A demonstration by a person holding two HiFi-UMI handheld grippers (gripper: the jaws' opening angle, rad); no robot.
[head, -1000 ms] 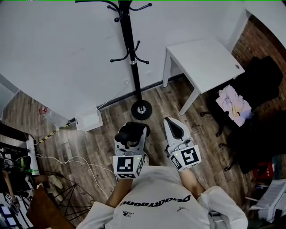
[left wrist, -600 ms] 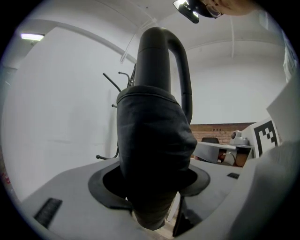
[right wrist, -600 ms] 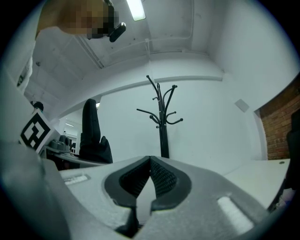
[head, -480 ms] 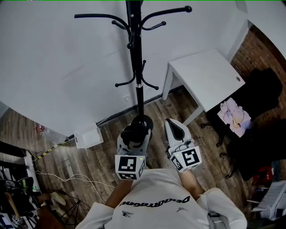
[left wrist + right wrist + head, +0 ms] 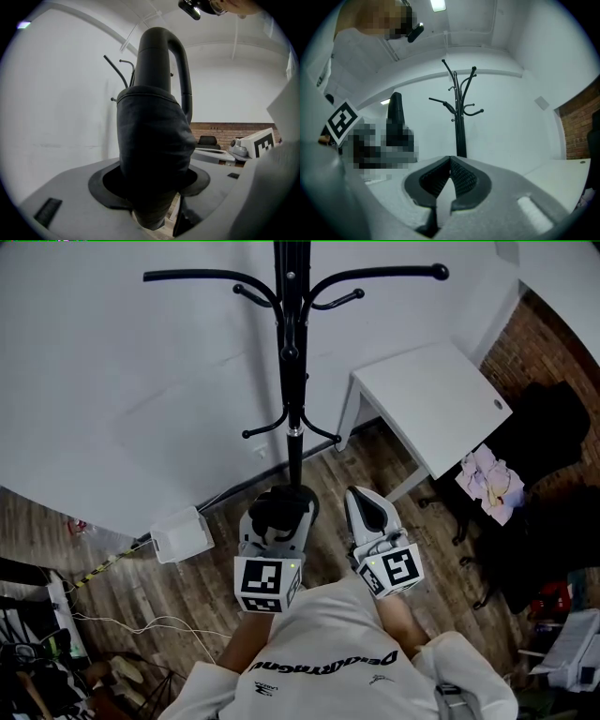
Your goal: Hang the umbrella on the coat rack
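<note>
A black folded umbrella (image 5: 151,136) with a curved handle stands upright between the jaws of my left gripper (image 5: 150,187), which is shut on its cloth body. From the head view the umbrella (image 5: 278,506) sits just before the base of the black coat rack (image 5: 293,381), under its lower hooks. The rack's upper hooks (image 5: 123,70) show behind the umbrella in the left gripper view. My right gripper (image 5: 368,510) is beside the left one, shut with nothing in it; its pads meet in the right gripper view (image 5: 450,164), and the rack (image 5: 461,122) stands straight ahead.
A white table (image 5: 441,390) stands right of the rack against the white wall. A black chair with pale clothes (image 5: 492,474) is further right by a brick wall. A white box (image 5: 183,532) and cables lie on the wooden floor at left.
Both grippers and the person have come closer to the coat rack; its pole and hooks now loom larger, and the umbrella has reached the foot of the rack.
</note>
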